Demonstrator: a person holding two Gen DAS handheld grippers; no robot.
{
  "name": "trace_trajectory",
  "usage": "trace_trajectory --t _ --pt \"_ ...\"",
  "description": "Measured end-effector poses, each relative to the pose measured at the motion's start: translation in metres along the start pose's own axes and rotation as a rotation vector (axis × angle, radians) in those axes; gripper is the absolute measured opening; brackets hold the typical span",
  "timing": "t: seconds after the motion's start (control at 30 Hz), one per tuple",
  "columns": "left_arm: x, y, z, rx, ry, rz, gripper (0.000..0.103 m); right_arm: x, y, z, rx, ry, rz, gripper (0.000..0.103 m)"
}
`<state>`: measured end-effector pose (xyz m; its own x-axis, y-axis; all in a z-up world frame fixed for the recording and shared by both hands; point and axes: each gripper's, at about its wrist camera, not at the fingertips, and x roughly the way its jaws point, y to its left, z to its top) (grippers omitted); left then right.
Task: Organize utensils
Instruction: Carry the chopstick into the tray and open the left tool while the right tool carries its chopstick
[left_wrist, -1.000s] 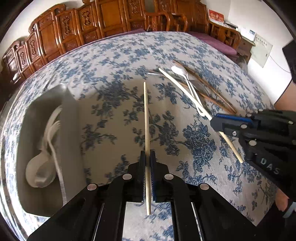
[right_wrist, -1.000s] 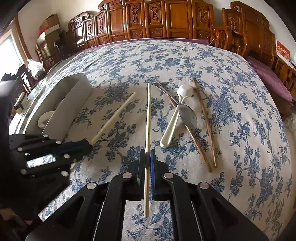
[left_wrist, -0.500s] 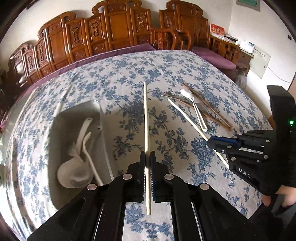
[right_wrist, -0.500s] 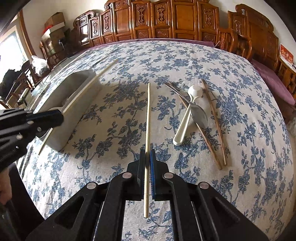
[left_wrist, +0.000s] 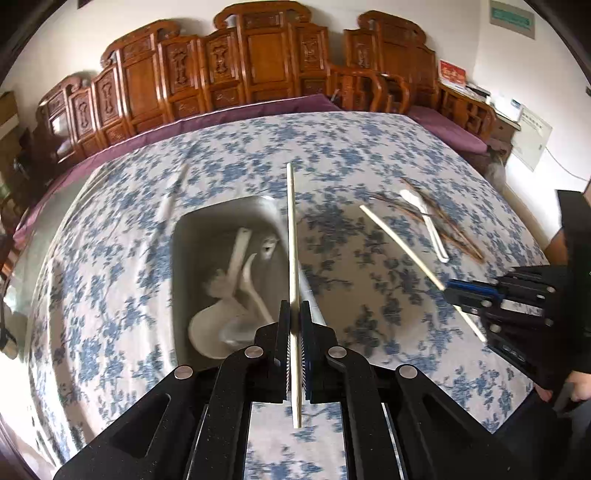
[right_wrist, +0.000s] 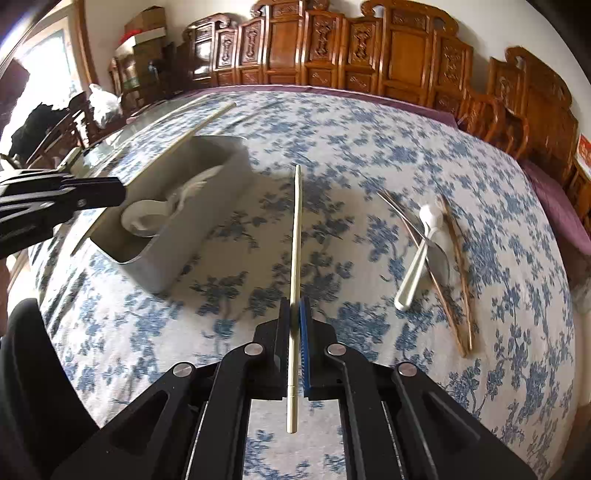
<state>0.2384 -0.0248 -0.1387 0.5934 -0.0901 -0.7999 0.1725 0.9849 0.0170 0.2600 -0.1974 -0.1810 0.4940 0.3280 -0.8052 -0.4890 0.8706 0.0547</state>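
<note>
Left wrist view: the left gripper (left_wrist: 294, 350) pinches a pale chopstick (left_wrist: 291, 236) between pressed-together jaws, the stick running straight up the frame's centre along the fingers. Its far part lies over the right-hand rim of the grey bin (left_wrist: 177, 266), which sits left of centre and already holds white spoons (left_wrist: 229, 295). The bin's long axis runs roughly parallel to the stick, so the drop appears to need only a small shift toward frame left. At right edge, the right gripper (left_wrist: 454, 291) clamps a second pale chopstick (left_wrist: 402, 247), slanting toward upper left. Loose utensils (left_wrist: 432, 221) lie at upper right, well apart from the bin.

Right wrist view: the right gripper (right_wrist: 294, 347) has its jaws shut on its chopstick (right_wrist: 295, 240), pointing up the centre over bare floral tablecloth (right_wrist: 332, 147). The bin (right_wrist: 207, 236) lies to the left of the jaws, its near wall between stick and cavity, so this hand is judged the farther one. The left gripper (right_wrist: 110, 192) hangs at left edge, its stick (right_wrist: 177, 136) over the bin's far rim. A white spoon (right_wrist: 417, 258), metal spoon (right_wrist: 439, 258) and brown chopsticks (right_wrist: 458, 266) wait at right; open cloth lies between.
</note>
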Motion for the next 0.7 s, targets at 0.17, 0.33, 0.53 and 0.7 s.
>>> trace_trajectory --t 0.17,0.33,0.53,0.7 --pt "0.013 0.025 -0.006 -0.036 0.032 0.016 0.004 -0.006 0.016 0.007 -0.023 -0.002 0.005 0.006" --pt "0.026 0.046 -0.009 -0.063 0.080 0.011 0.004 -0.008 0.029 0.011 -0.013 0.015 0.020 0.006" --pt "0.031 0.059 -0.002 -0.062 0.101 0.008 0.004 -0.016 0.042 0.026 -0.043 0.031 0.014 0.006" --pt "0.041 0.065 0.008 -0.073 0.132 -0.013 0.004 -0.019 0.043 0.045 -0.049 0.035 0.016 0.006"
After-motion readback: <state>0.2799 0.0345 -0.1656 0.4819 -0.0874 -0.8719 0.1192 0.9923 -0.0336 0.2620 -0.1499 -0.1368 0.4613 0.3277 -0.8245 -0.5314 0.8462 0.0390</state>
